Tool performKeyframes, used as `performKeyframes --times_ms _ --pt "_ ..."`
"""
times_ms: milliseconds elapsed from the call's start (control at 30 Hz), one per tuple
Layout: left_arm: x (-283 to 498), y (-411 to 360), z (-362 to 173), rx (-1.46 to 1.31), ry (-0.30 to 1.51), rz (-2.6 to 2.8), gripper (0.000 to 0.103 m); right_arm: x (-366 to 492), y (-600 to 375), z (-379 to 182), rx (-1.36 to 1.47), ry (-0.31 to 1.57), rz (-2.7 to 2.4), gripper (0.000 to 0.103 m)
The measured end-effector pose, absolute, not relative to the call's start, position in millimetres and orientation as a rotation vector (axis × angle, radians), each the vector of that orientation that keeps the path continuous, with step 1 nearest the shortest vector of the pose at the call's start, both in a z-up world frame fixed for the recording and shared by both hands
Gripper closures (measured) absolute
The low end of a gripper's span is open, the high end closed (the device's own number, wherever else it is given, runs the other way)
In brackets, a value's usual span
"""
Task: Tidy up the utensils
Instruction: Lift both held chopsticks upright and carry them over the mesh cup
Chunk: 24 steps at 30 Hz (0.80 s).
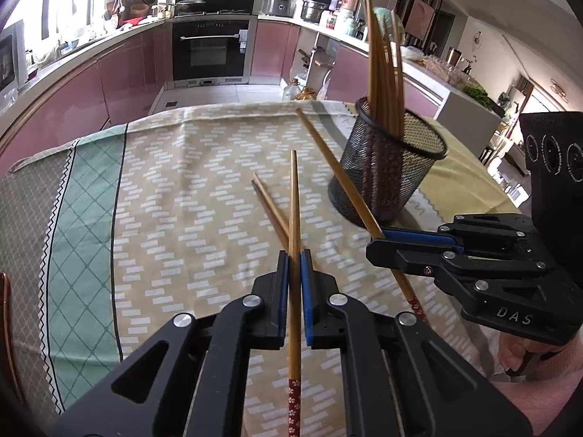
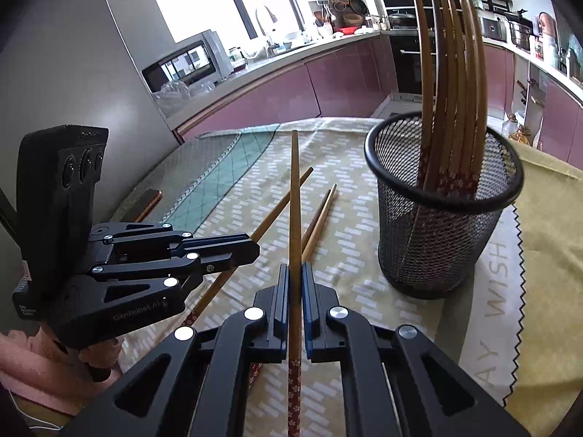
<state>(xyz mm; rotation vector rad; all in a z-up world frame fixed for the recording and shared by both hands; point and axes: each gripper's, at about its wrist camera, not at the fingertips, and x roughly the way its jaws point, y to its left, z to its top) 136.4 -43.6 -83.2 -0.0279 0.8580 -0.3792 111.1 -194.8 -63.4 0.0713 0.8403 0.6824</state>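
My left gripper (image 1: pixel 295 255) is shut on a bamboo chopstick (image 1: pixel 294 211) with a red flowered end, held off the cloth. My right gripper (image 2: pixel 296 267) is shut on another such chopstick (image 2: pixel 295 189), which points away over the table. Each gripper shows in the other's view: the right gripper (image 1: pixel 379 242) near the cup's base, the left gripper (image 2: pixel 251 249) at the left with its chopstick (image 2: pixel 280 205). Two more chopsticks (image 1: pixel 267 204) (image 2: pixel 320 215) lie side by side on the cloth. A black mesh cup (image 1: pixel 400 182) (image 2: pixel 441 236) holds several upright chopsticks (image 2: pixel 455 73).
A patterned beige and green tablecloth (image 1: pixel 164 200) covers the table, with a yellow cloth (image 2: pixel 546 255) under the cup's right side. A flat brown-edged object (image 2: pixel 149 198) lies at the table's left edge. A hand in a pink sleeve (image 1: pixel 521 357) holds the right gripper. Kitchen counters stand beyond.
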Motion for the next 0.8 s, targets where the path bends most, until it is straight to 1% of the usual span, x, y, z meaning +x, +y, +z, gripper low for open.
performKeyframes --times_ms 800 --pt "118.7 -30.5 -22.5 -0.123 0.737 -0.515 0.096 98.5 -238.4 -18.6 0.154 0.702 0.68 0.097"
